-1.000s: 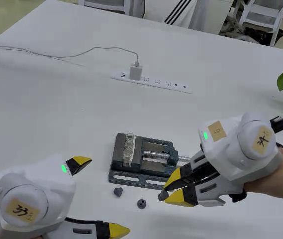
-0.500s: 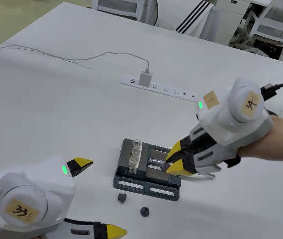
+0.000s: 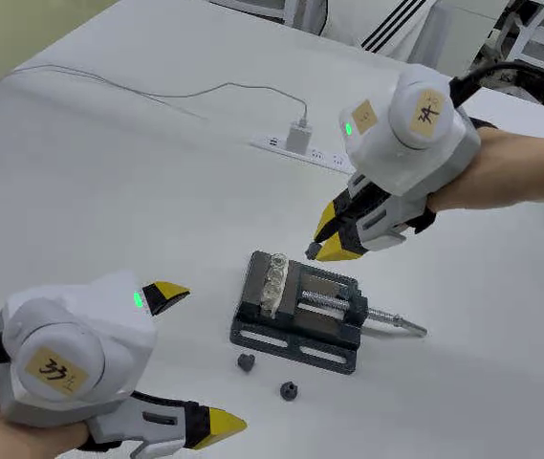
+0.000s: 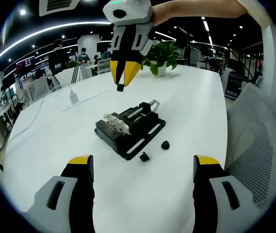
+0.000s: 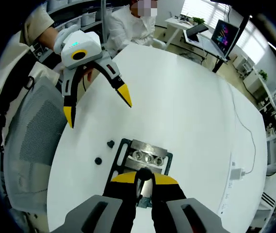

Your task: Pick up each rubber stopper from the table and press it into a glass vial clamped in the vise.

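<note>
Bench [image 3: 109,191]: white, with a white power strip [image 3: 302,153] at the far side.

Left gripper [image 3: 195,356]: low at near left of the vise, fingers wide apart, nothing between them.

Right gripper [image 3: 323,242]: held in the air above the far side of the vise, pointing down and left. Its fingers are clamped on one dark stopper [image 3: 313,251], which sits at the very tips. In the right gripper view the stopper lies over the row of vials. Which end of it faces down: too small to tell.

Vise [image 3: 300,316]: black, flat on the bench. Its long axis runs left to right, with the screw end sticking out to the right.

Glass vials [image 3: 275,280]: clear, clamped at the left end of the vise, mouths up. The row runs near to far, across the vise's long axis.

Loose stoppers: two on the bench just near of the vise and apart from each other, left one [image 3: 246,361], right one [image 3: 289,390].
</note>
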`<state>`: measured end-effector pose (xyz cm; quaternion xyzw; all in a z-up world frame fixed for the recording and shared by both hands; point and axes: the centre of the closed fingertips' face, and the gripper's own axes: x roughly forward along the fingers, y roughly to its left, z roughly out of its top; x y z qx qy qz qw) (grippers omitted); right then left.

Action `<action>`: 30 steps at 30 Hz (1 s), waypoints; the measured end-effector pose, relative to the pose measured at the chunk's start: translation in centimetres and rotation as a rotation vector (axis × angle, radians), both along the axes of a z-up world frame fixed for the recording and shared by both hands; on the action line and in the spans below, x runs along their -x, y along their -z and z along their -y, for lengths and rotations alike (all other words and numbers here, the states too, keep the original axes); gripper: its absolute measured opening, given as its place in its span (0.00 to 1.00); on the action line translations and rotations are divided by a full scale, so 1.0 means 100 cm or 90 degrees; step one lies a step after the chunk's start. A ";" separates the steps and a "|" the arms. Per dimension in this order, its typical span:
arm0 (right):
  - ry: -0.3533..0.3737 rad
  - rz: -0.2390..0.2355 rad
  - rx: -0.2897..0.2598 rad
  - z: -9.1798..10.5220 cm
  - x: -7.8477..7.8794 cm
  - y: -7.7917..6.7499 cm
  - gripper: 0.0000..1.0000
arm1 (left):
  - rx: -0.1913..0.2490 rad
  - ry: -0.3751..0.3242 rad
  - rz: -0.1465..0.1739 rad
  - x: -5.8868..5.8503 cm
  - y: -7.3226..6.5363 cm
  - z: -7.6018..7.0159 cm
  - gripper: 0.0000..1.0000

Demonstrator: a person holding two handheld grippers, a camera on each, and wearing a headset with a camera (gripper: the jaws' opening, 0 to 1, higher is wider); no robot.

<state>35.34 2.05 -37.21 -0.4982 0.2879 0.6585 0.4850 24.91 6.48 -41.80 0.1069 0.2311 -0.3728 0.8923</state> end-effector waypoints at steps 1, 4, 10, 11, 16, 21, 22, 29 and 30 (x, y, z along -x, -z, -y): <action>-0.002 0.001 0.003 -0.002 -0.003 0.001 0.06 | 0.000 0.000 0.000 0.000 0.000 0.000 0.83; -0.015 0.001 0.020 -0.004 -0.005 0.006 0.06 | 0.002 -0.003 0.000 -0.001 0.000 0.000 0.83; -0.038 0.012 0.054 -0.011 -0.013 0.019 0.06 | 0.003 -0.005 -0.001 -0.003 0.001 0.000 0.82; -0.039 0.012 0.057 -0.013 -0.016 0.021 0.06 | 0.003 -0.006 -0.002 -0.003 0.001 0.000 0.82; -0.050 0.016 0.082 -0.020 -0.025 0.030 0.06 | 0.004 -0.005 -0.007 -0.003 0.003 0.001 0.82; -0.038 0.014 0.107 -0.026 -0.030 0.039 0.06 | 0.005 -0.005 -0.011 -0.005 0.005 0.000 0.80; -0.036 0.010 0.112 -0.028 -0.030 0.042 0.06 | 0.005 -0.007 -0.011 -0.005 0.006 -0.001 0.80; -0.033 0.008 0.140 -0.028 -0.022 0.049 0.06 | 0.006 -0.013 -0.014 -0.006 0.007 -0.004 0.80; -0.034 0.009 0.144 -0.027 -0.022 0.049 0.06 | 0.008 -0.013 -0.015 -0.006 0.008 -0.004 0.80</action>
